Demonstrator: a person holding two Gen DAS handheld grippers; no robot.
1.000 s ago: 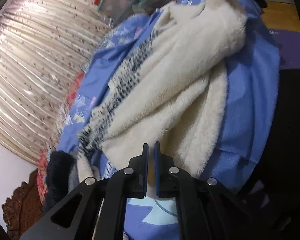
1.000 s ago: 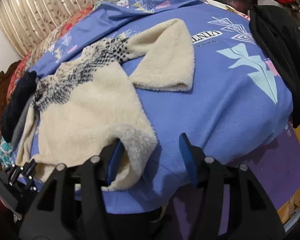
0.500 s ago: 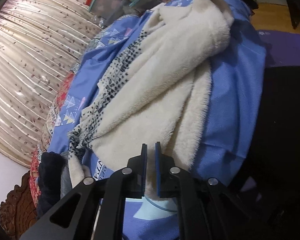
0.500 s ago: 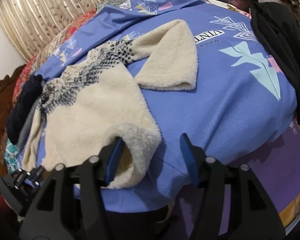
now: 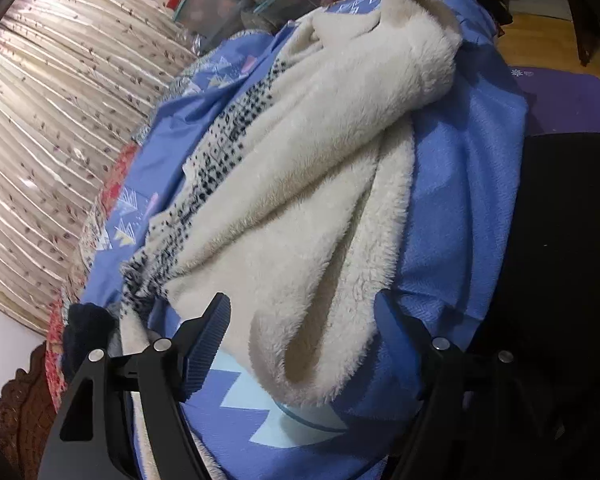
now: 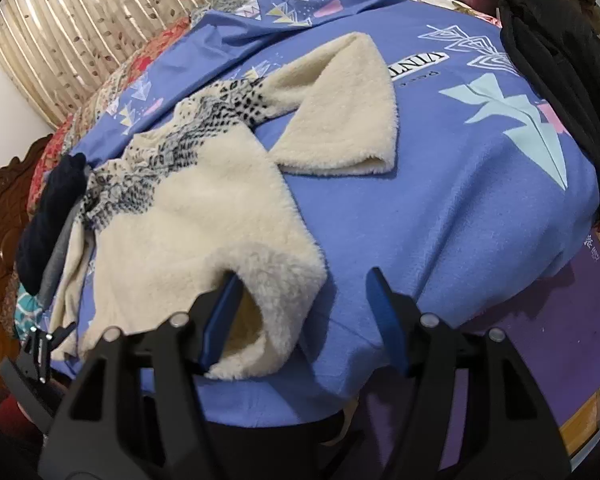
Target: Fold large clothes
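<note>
Jaws just opening round fleece sweater – hem edge hidden, left gripper

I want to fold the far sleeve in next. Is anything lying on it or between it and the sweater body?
Nothing visible: the sleeve lies flat on the blue sheet, with only bare sheet between it and the sweater body.

Both views are evenly and softly lit, moderately bright, with no hard shadows. The pleated curtain at far left catches a sheen along its folds. The cream fleece garment casts a soft shadow rightward onto the blue bedspread. Fisheye bending curves everything near the edges, and the corners fall to black. Focus is sharp mid-frame; far clutter looks soft.
</note>
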